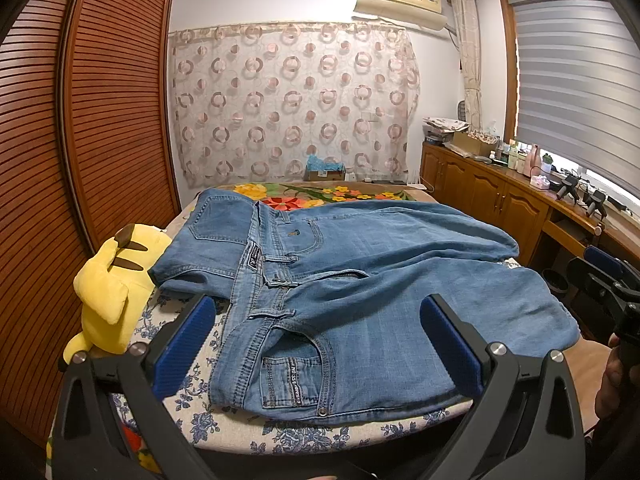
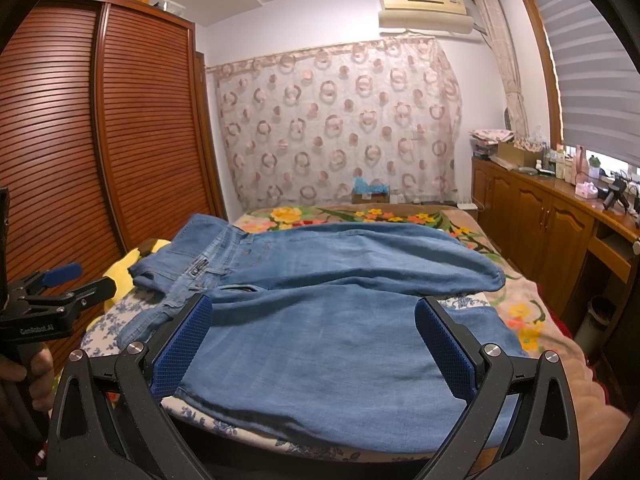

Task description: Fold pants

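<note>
Light blue jeans [image 1: 360,312] lie flat on the floral-covered bed [image 1: 224,428], waistband [image 1: 260,276] to the left and both legs running right. My left gripper [image 1: 318,300] is open, its blue pads hovering over the waist and near pocket with nothing between them. In the right wrist view the jeans [image 2: 320,344] fill the foreground; the near leg lies under my right gripper [image 2: 313,301], which is open and holds nothing. The far leg [image 2: 380,260] lies behind it, ending in a hem at the right. Each gripper shows at the other view's edge: right gripper [image 1: 612,280], left gripper [image 2: 60,284].
A yellow plush toy [image 1: 112,292] sits against the jeans' waist on the left. A slatted wooden wardrobe [image 1: 100,120] stands close on the left, and a wooden cabinet [image 1: 492,196] with bottles runs along the right. A flowered blanket [image 2: 520,316] covers the bed beyond the jeans.
</note>
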### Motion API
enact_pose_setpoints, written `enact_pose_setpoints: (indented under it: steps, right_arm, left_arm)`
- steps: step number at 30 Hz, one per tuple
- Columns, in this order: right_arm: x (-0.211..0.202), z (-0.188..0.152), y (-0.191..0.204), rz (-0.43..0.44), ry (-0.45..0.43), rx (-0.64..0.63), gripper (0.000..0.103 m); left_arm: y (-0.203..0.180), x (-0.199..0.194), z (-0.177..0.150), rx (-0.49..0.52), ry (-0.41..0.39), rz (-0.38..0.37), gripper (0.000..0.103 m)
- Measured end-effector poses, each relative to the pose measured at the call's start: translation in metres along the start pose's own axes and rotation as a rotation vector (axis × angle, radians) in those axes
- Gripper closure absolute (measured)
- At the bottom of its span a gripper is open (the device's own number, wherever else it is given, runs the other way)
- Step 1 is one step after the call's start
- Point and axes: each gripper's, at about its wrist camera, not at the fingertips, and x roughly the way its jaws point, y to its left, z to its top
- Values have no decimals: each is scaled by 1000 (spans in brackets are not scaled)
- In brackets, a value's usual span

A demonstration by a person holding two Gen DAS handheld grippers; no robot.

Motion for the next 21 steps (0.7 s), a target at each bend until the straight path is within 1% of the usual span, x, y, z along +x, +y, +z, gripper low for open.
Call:
enact_pose_setpoints:
  steps: [21]
  right_arm:
    - [0,0,0,1,-1,0,0]
  left_arm:
    - [0,1,-3,0,-2,-1,0]
